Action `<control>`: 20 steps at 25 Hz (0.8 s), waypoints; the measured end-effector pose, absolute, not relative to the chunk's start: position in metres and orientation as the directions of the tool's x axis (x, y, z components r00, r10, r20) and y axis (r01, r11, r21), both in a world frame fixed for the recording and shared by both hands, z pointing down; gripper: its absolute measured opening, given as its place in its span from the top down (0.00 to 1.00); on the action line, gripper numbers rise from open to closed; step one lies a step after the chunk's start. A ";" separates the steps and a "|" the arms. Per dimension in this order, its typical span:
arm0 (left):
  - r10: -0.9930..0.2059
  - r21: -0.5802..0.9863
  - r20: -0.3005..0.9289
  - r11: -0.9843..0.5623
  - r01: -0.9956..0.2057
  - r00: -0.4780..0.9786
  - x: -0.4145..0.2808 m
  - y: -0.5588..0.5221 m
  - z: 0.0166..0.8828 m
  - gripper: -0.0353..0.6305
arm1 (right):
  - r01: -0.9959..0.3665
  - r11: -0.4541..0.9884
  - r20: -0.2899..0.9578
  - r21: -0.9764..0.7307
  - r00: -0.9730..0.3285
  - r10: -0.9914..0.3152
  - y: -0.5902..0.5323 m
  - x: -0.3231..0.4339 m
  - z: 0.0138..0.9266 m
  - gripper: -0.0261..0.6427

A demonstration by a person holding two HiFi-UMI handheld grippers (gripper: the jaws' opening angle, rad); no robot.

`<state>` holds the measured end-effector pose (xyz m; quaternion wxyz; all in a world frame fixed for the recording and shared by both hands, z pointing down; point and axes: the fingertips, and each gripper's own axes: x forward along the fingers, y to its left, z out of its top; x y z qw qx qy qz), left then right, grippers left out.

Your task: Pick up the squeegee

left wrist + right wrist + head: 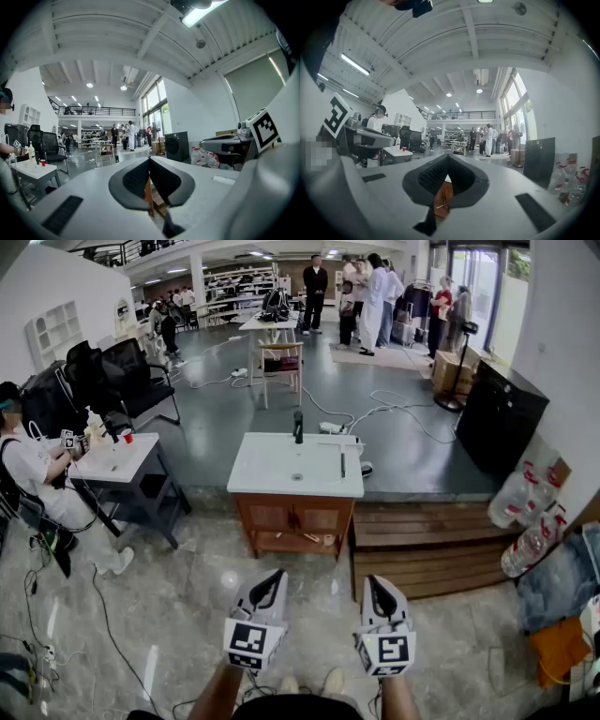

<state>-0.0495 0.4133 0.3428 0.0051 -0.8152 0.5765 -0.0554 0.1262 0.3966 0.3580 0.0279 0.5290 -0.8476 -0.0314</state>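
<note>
Squeegee [342,465], seemingly the slim dark bar, lies toward the right of the white tabletop [267,479] in the head view, well apart from both claws. In the left gripper view the left claw [149,161] is pressed together, empty. The right gripper view shows the right claw [448,161] likewise. Probably light and stiff; grip its handle.

White walls [42,282] and tall windows [476,282] enclose a grey floor [394,432] bearing a wooden washstand [295,521].
</note>
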 end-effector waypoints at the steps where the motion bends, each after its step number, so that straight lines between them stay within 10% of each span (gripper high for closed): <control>1: -0.940 -0.072 0.084 -0.336 -0.939 0.330 -0.050 0.415 0.343 0.94 | -0.894 0.440 0.025 0.089 -0.439 -0.898 0.399 0.125 0.356 0.97; 20: -0.930 -0.073 0.071 -0.364 -0.928 0.359 -0.092 0.426 0.346 0.94 | -0.903 0.421 0.025 0.081 -0.420 -0.907 0.415 0.081 0.370 0.97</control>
